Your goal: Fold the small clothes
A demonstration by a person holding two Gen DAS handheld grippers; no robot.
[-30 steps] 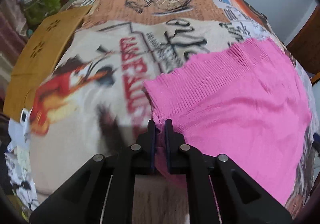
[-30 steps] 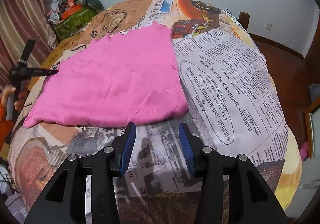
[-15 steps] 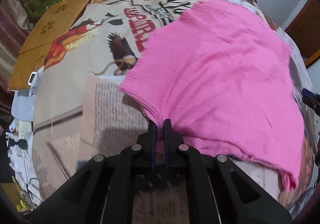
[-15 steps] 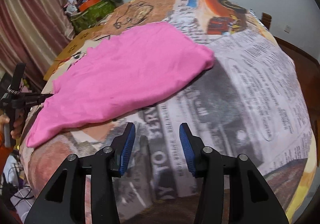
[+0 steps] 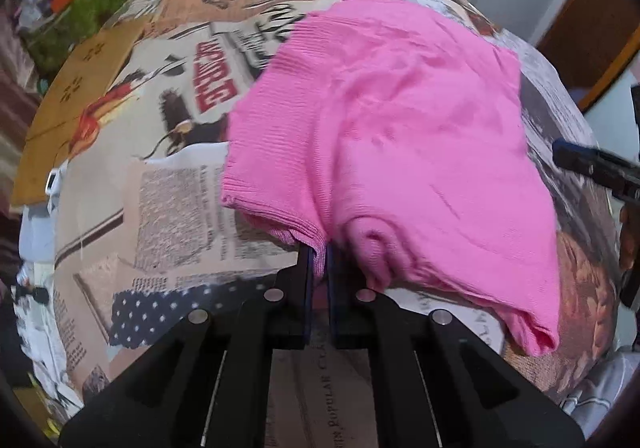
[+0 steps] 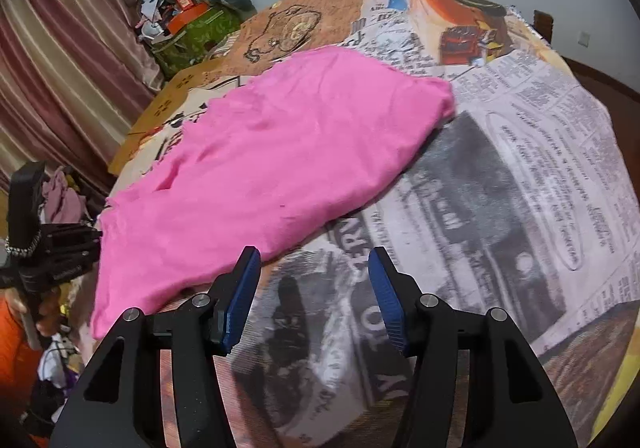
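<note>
A pink knit garment (image 5: pixel 384 136) lies spread on a bed covered with a newspaper-print sheet (image 5: pixel 176 208). My left gripper (image 5: pixel 319 260) is shut on the garment's near ribbed edge, which bunches between its fingers. In the right wrist view the same garment (image 6: pixel 288 168) lies left of centre, and the left gripper (image 6: pixel 60 248) shows at the far left, at the garment's edge. My right gripper (image 6: pixel 314 272) is open and empty, just above the sheet (image 6: pixel 500 188), beside the garment's near edge.
A brown cardboard panel (image 5: pixel 76 104) lies along the bed's left side. A pile of clutter with a green bag (image 6: pixel 192 32) stands at the far left corner by a curtain (image 6: pixel 60 68). Loose clothes (image 6: pixel 60 200) lie off the bed's left edge.
The left gripper has pulled the garment's edge toward the near side of the bed, so the garment slid and bunched. The right gripper has moved left, closer to the garment, and stayed open.
</note>
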